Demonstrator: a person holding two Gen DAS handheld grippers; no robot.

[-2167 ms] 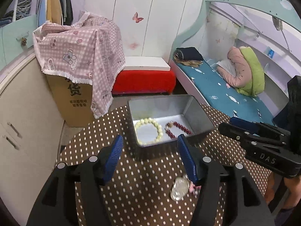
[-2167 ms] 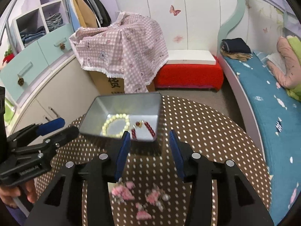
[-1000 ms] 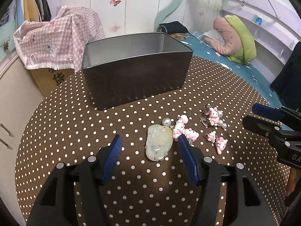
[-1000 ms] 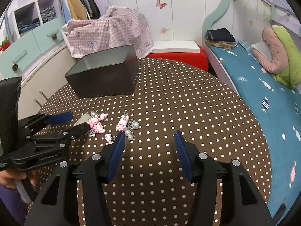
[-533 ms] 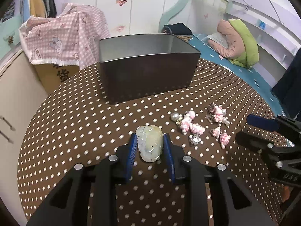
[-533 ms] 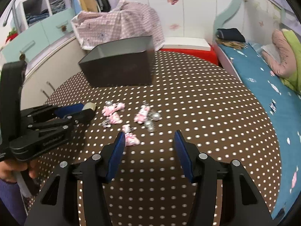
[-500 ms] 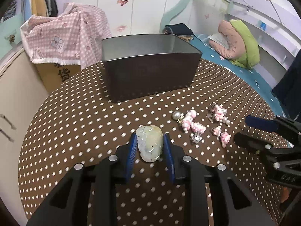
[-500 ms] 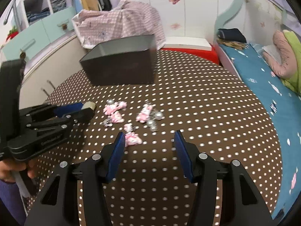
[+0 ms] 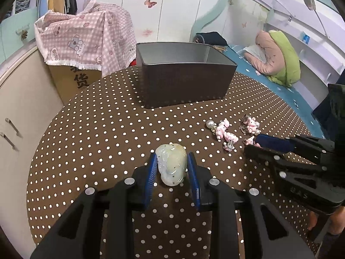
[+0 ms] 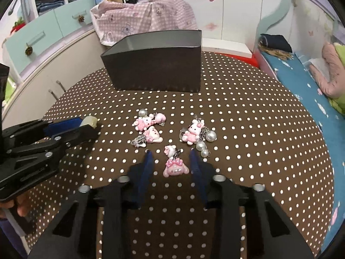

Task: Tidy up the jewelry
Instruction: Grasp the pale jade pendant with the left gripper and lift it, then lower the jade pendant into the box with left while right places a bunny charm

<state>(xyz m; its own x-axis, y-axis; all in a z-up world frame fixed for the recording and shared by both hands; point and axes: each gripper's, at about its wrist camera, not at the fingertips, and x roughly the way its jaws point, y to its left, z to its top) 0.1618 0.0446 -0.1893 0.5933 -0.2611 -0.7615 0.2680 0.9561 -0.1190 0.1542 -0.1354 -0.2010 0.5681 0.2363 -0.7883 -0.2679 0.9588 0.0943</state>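
Observation:
My left gripper point(image 9: 171, 166) is shut on a pale green jade pendant point(image 9: 171, 164), just above the polka-dot table point(image 9: 103, 133). The pendant's tip shows in the right wrist view point(image 10: 90, 121). My right gripper point(image 10: 170, 160) is open, its fingers on either side of a pink cartoon earring point(image 10: 173, 165) lying on the table. More pink earrings with pearls point(image 10: 148, 130) point(image 10: 195, 135) lie just beyond it. They also show in the left wrist view point(image 9: 225, 132). The dark metal tin point(image 9: 185, 79) stands at the far side; its contents are hidden from here.
A cardboard box under a pink checked cloth point(image 9: 86, 36) stands beyond the table on the left. A cream cabinet point(image 9: 19, 99) is at the left, a bed with blue sheet point(image 10: 301, 73) at the right, a red bench point(image 10: 228, 47) behind the tin.
My left gripper closed on the jade pendant about half a second ago and still holds it. My right gripper moved down and forward so that its fingers flank the nearest pink earring.

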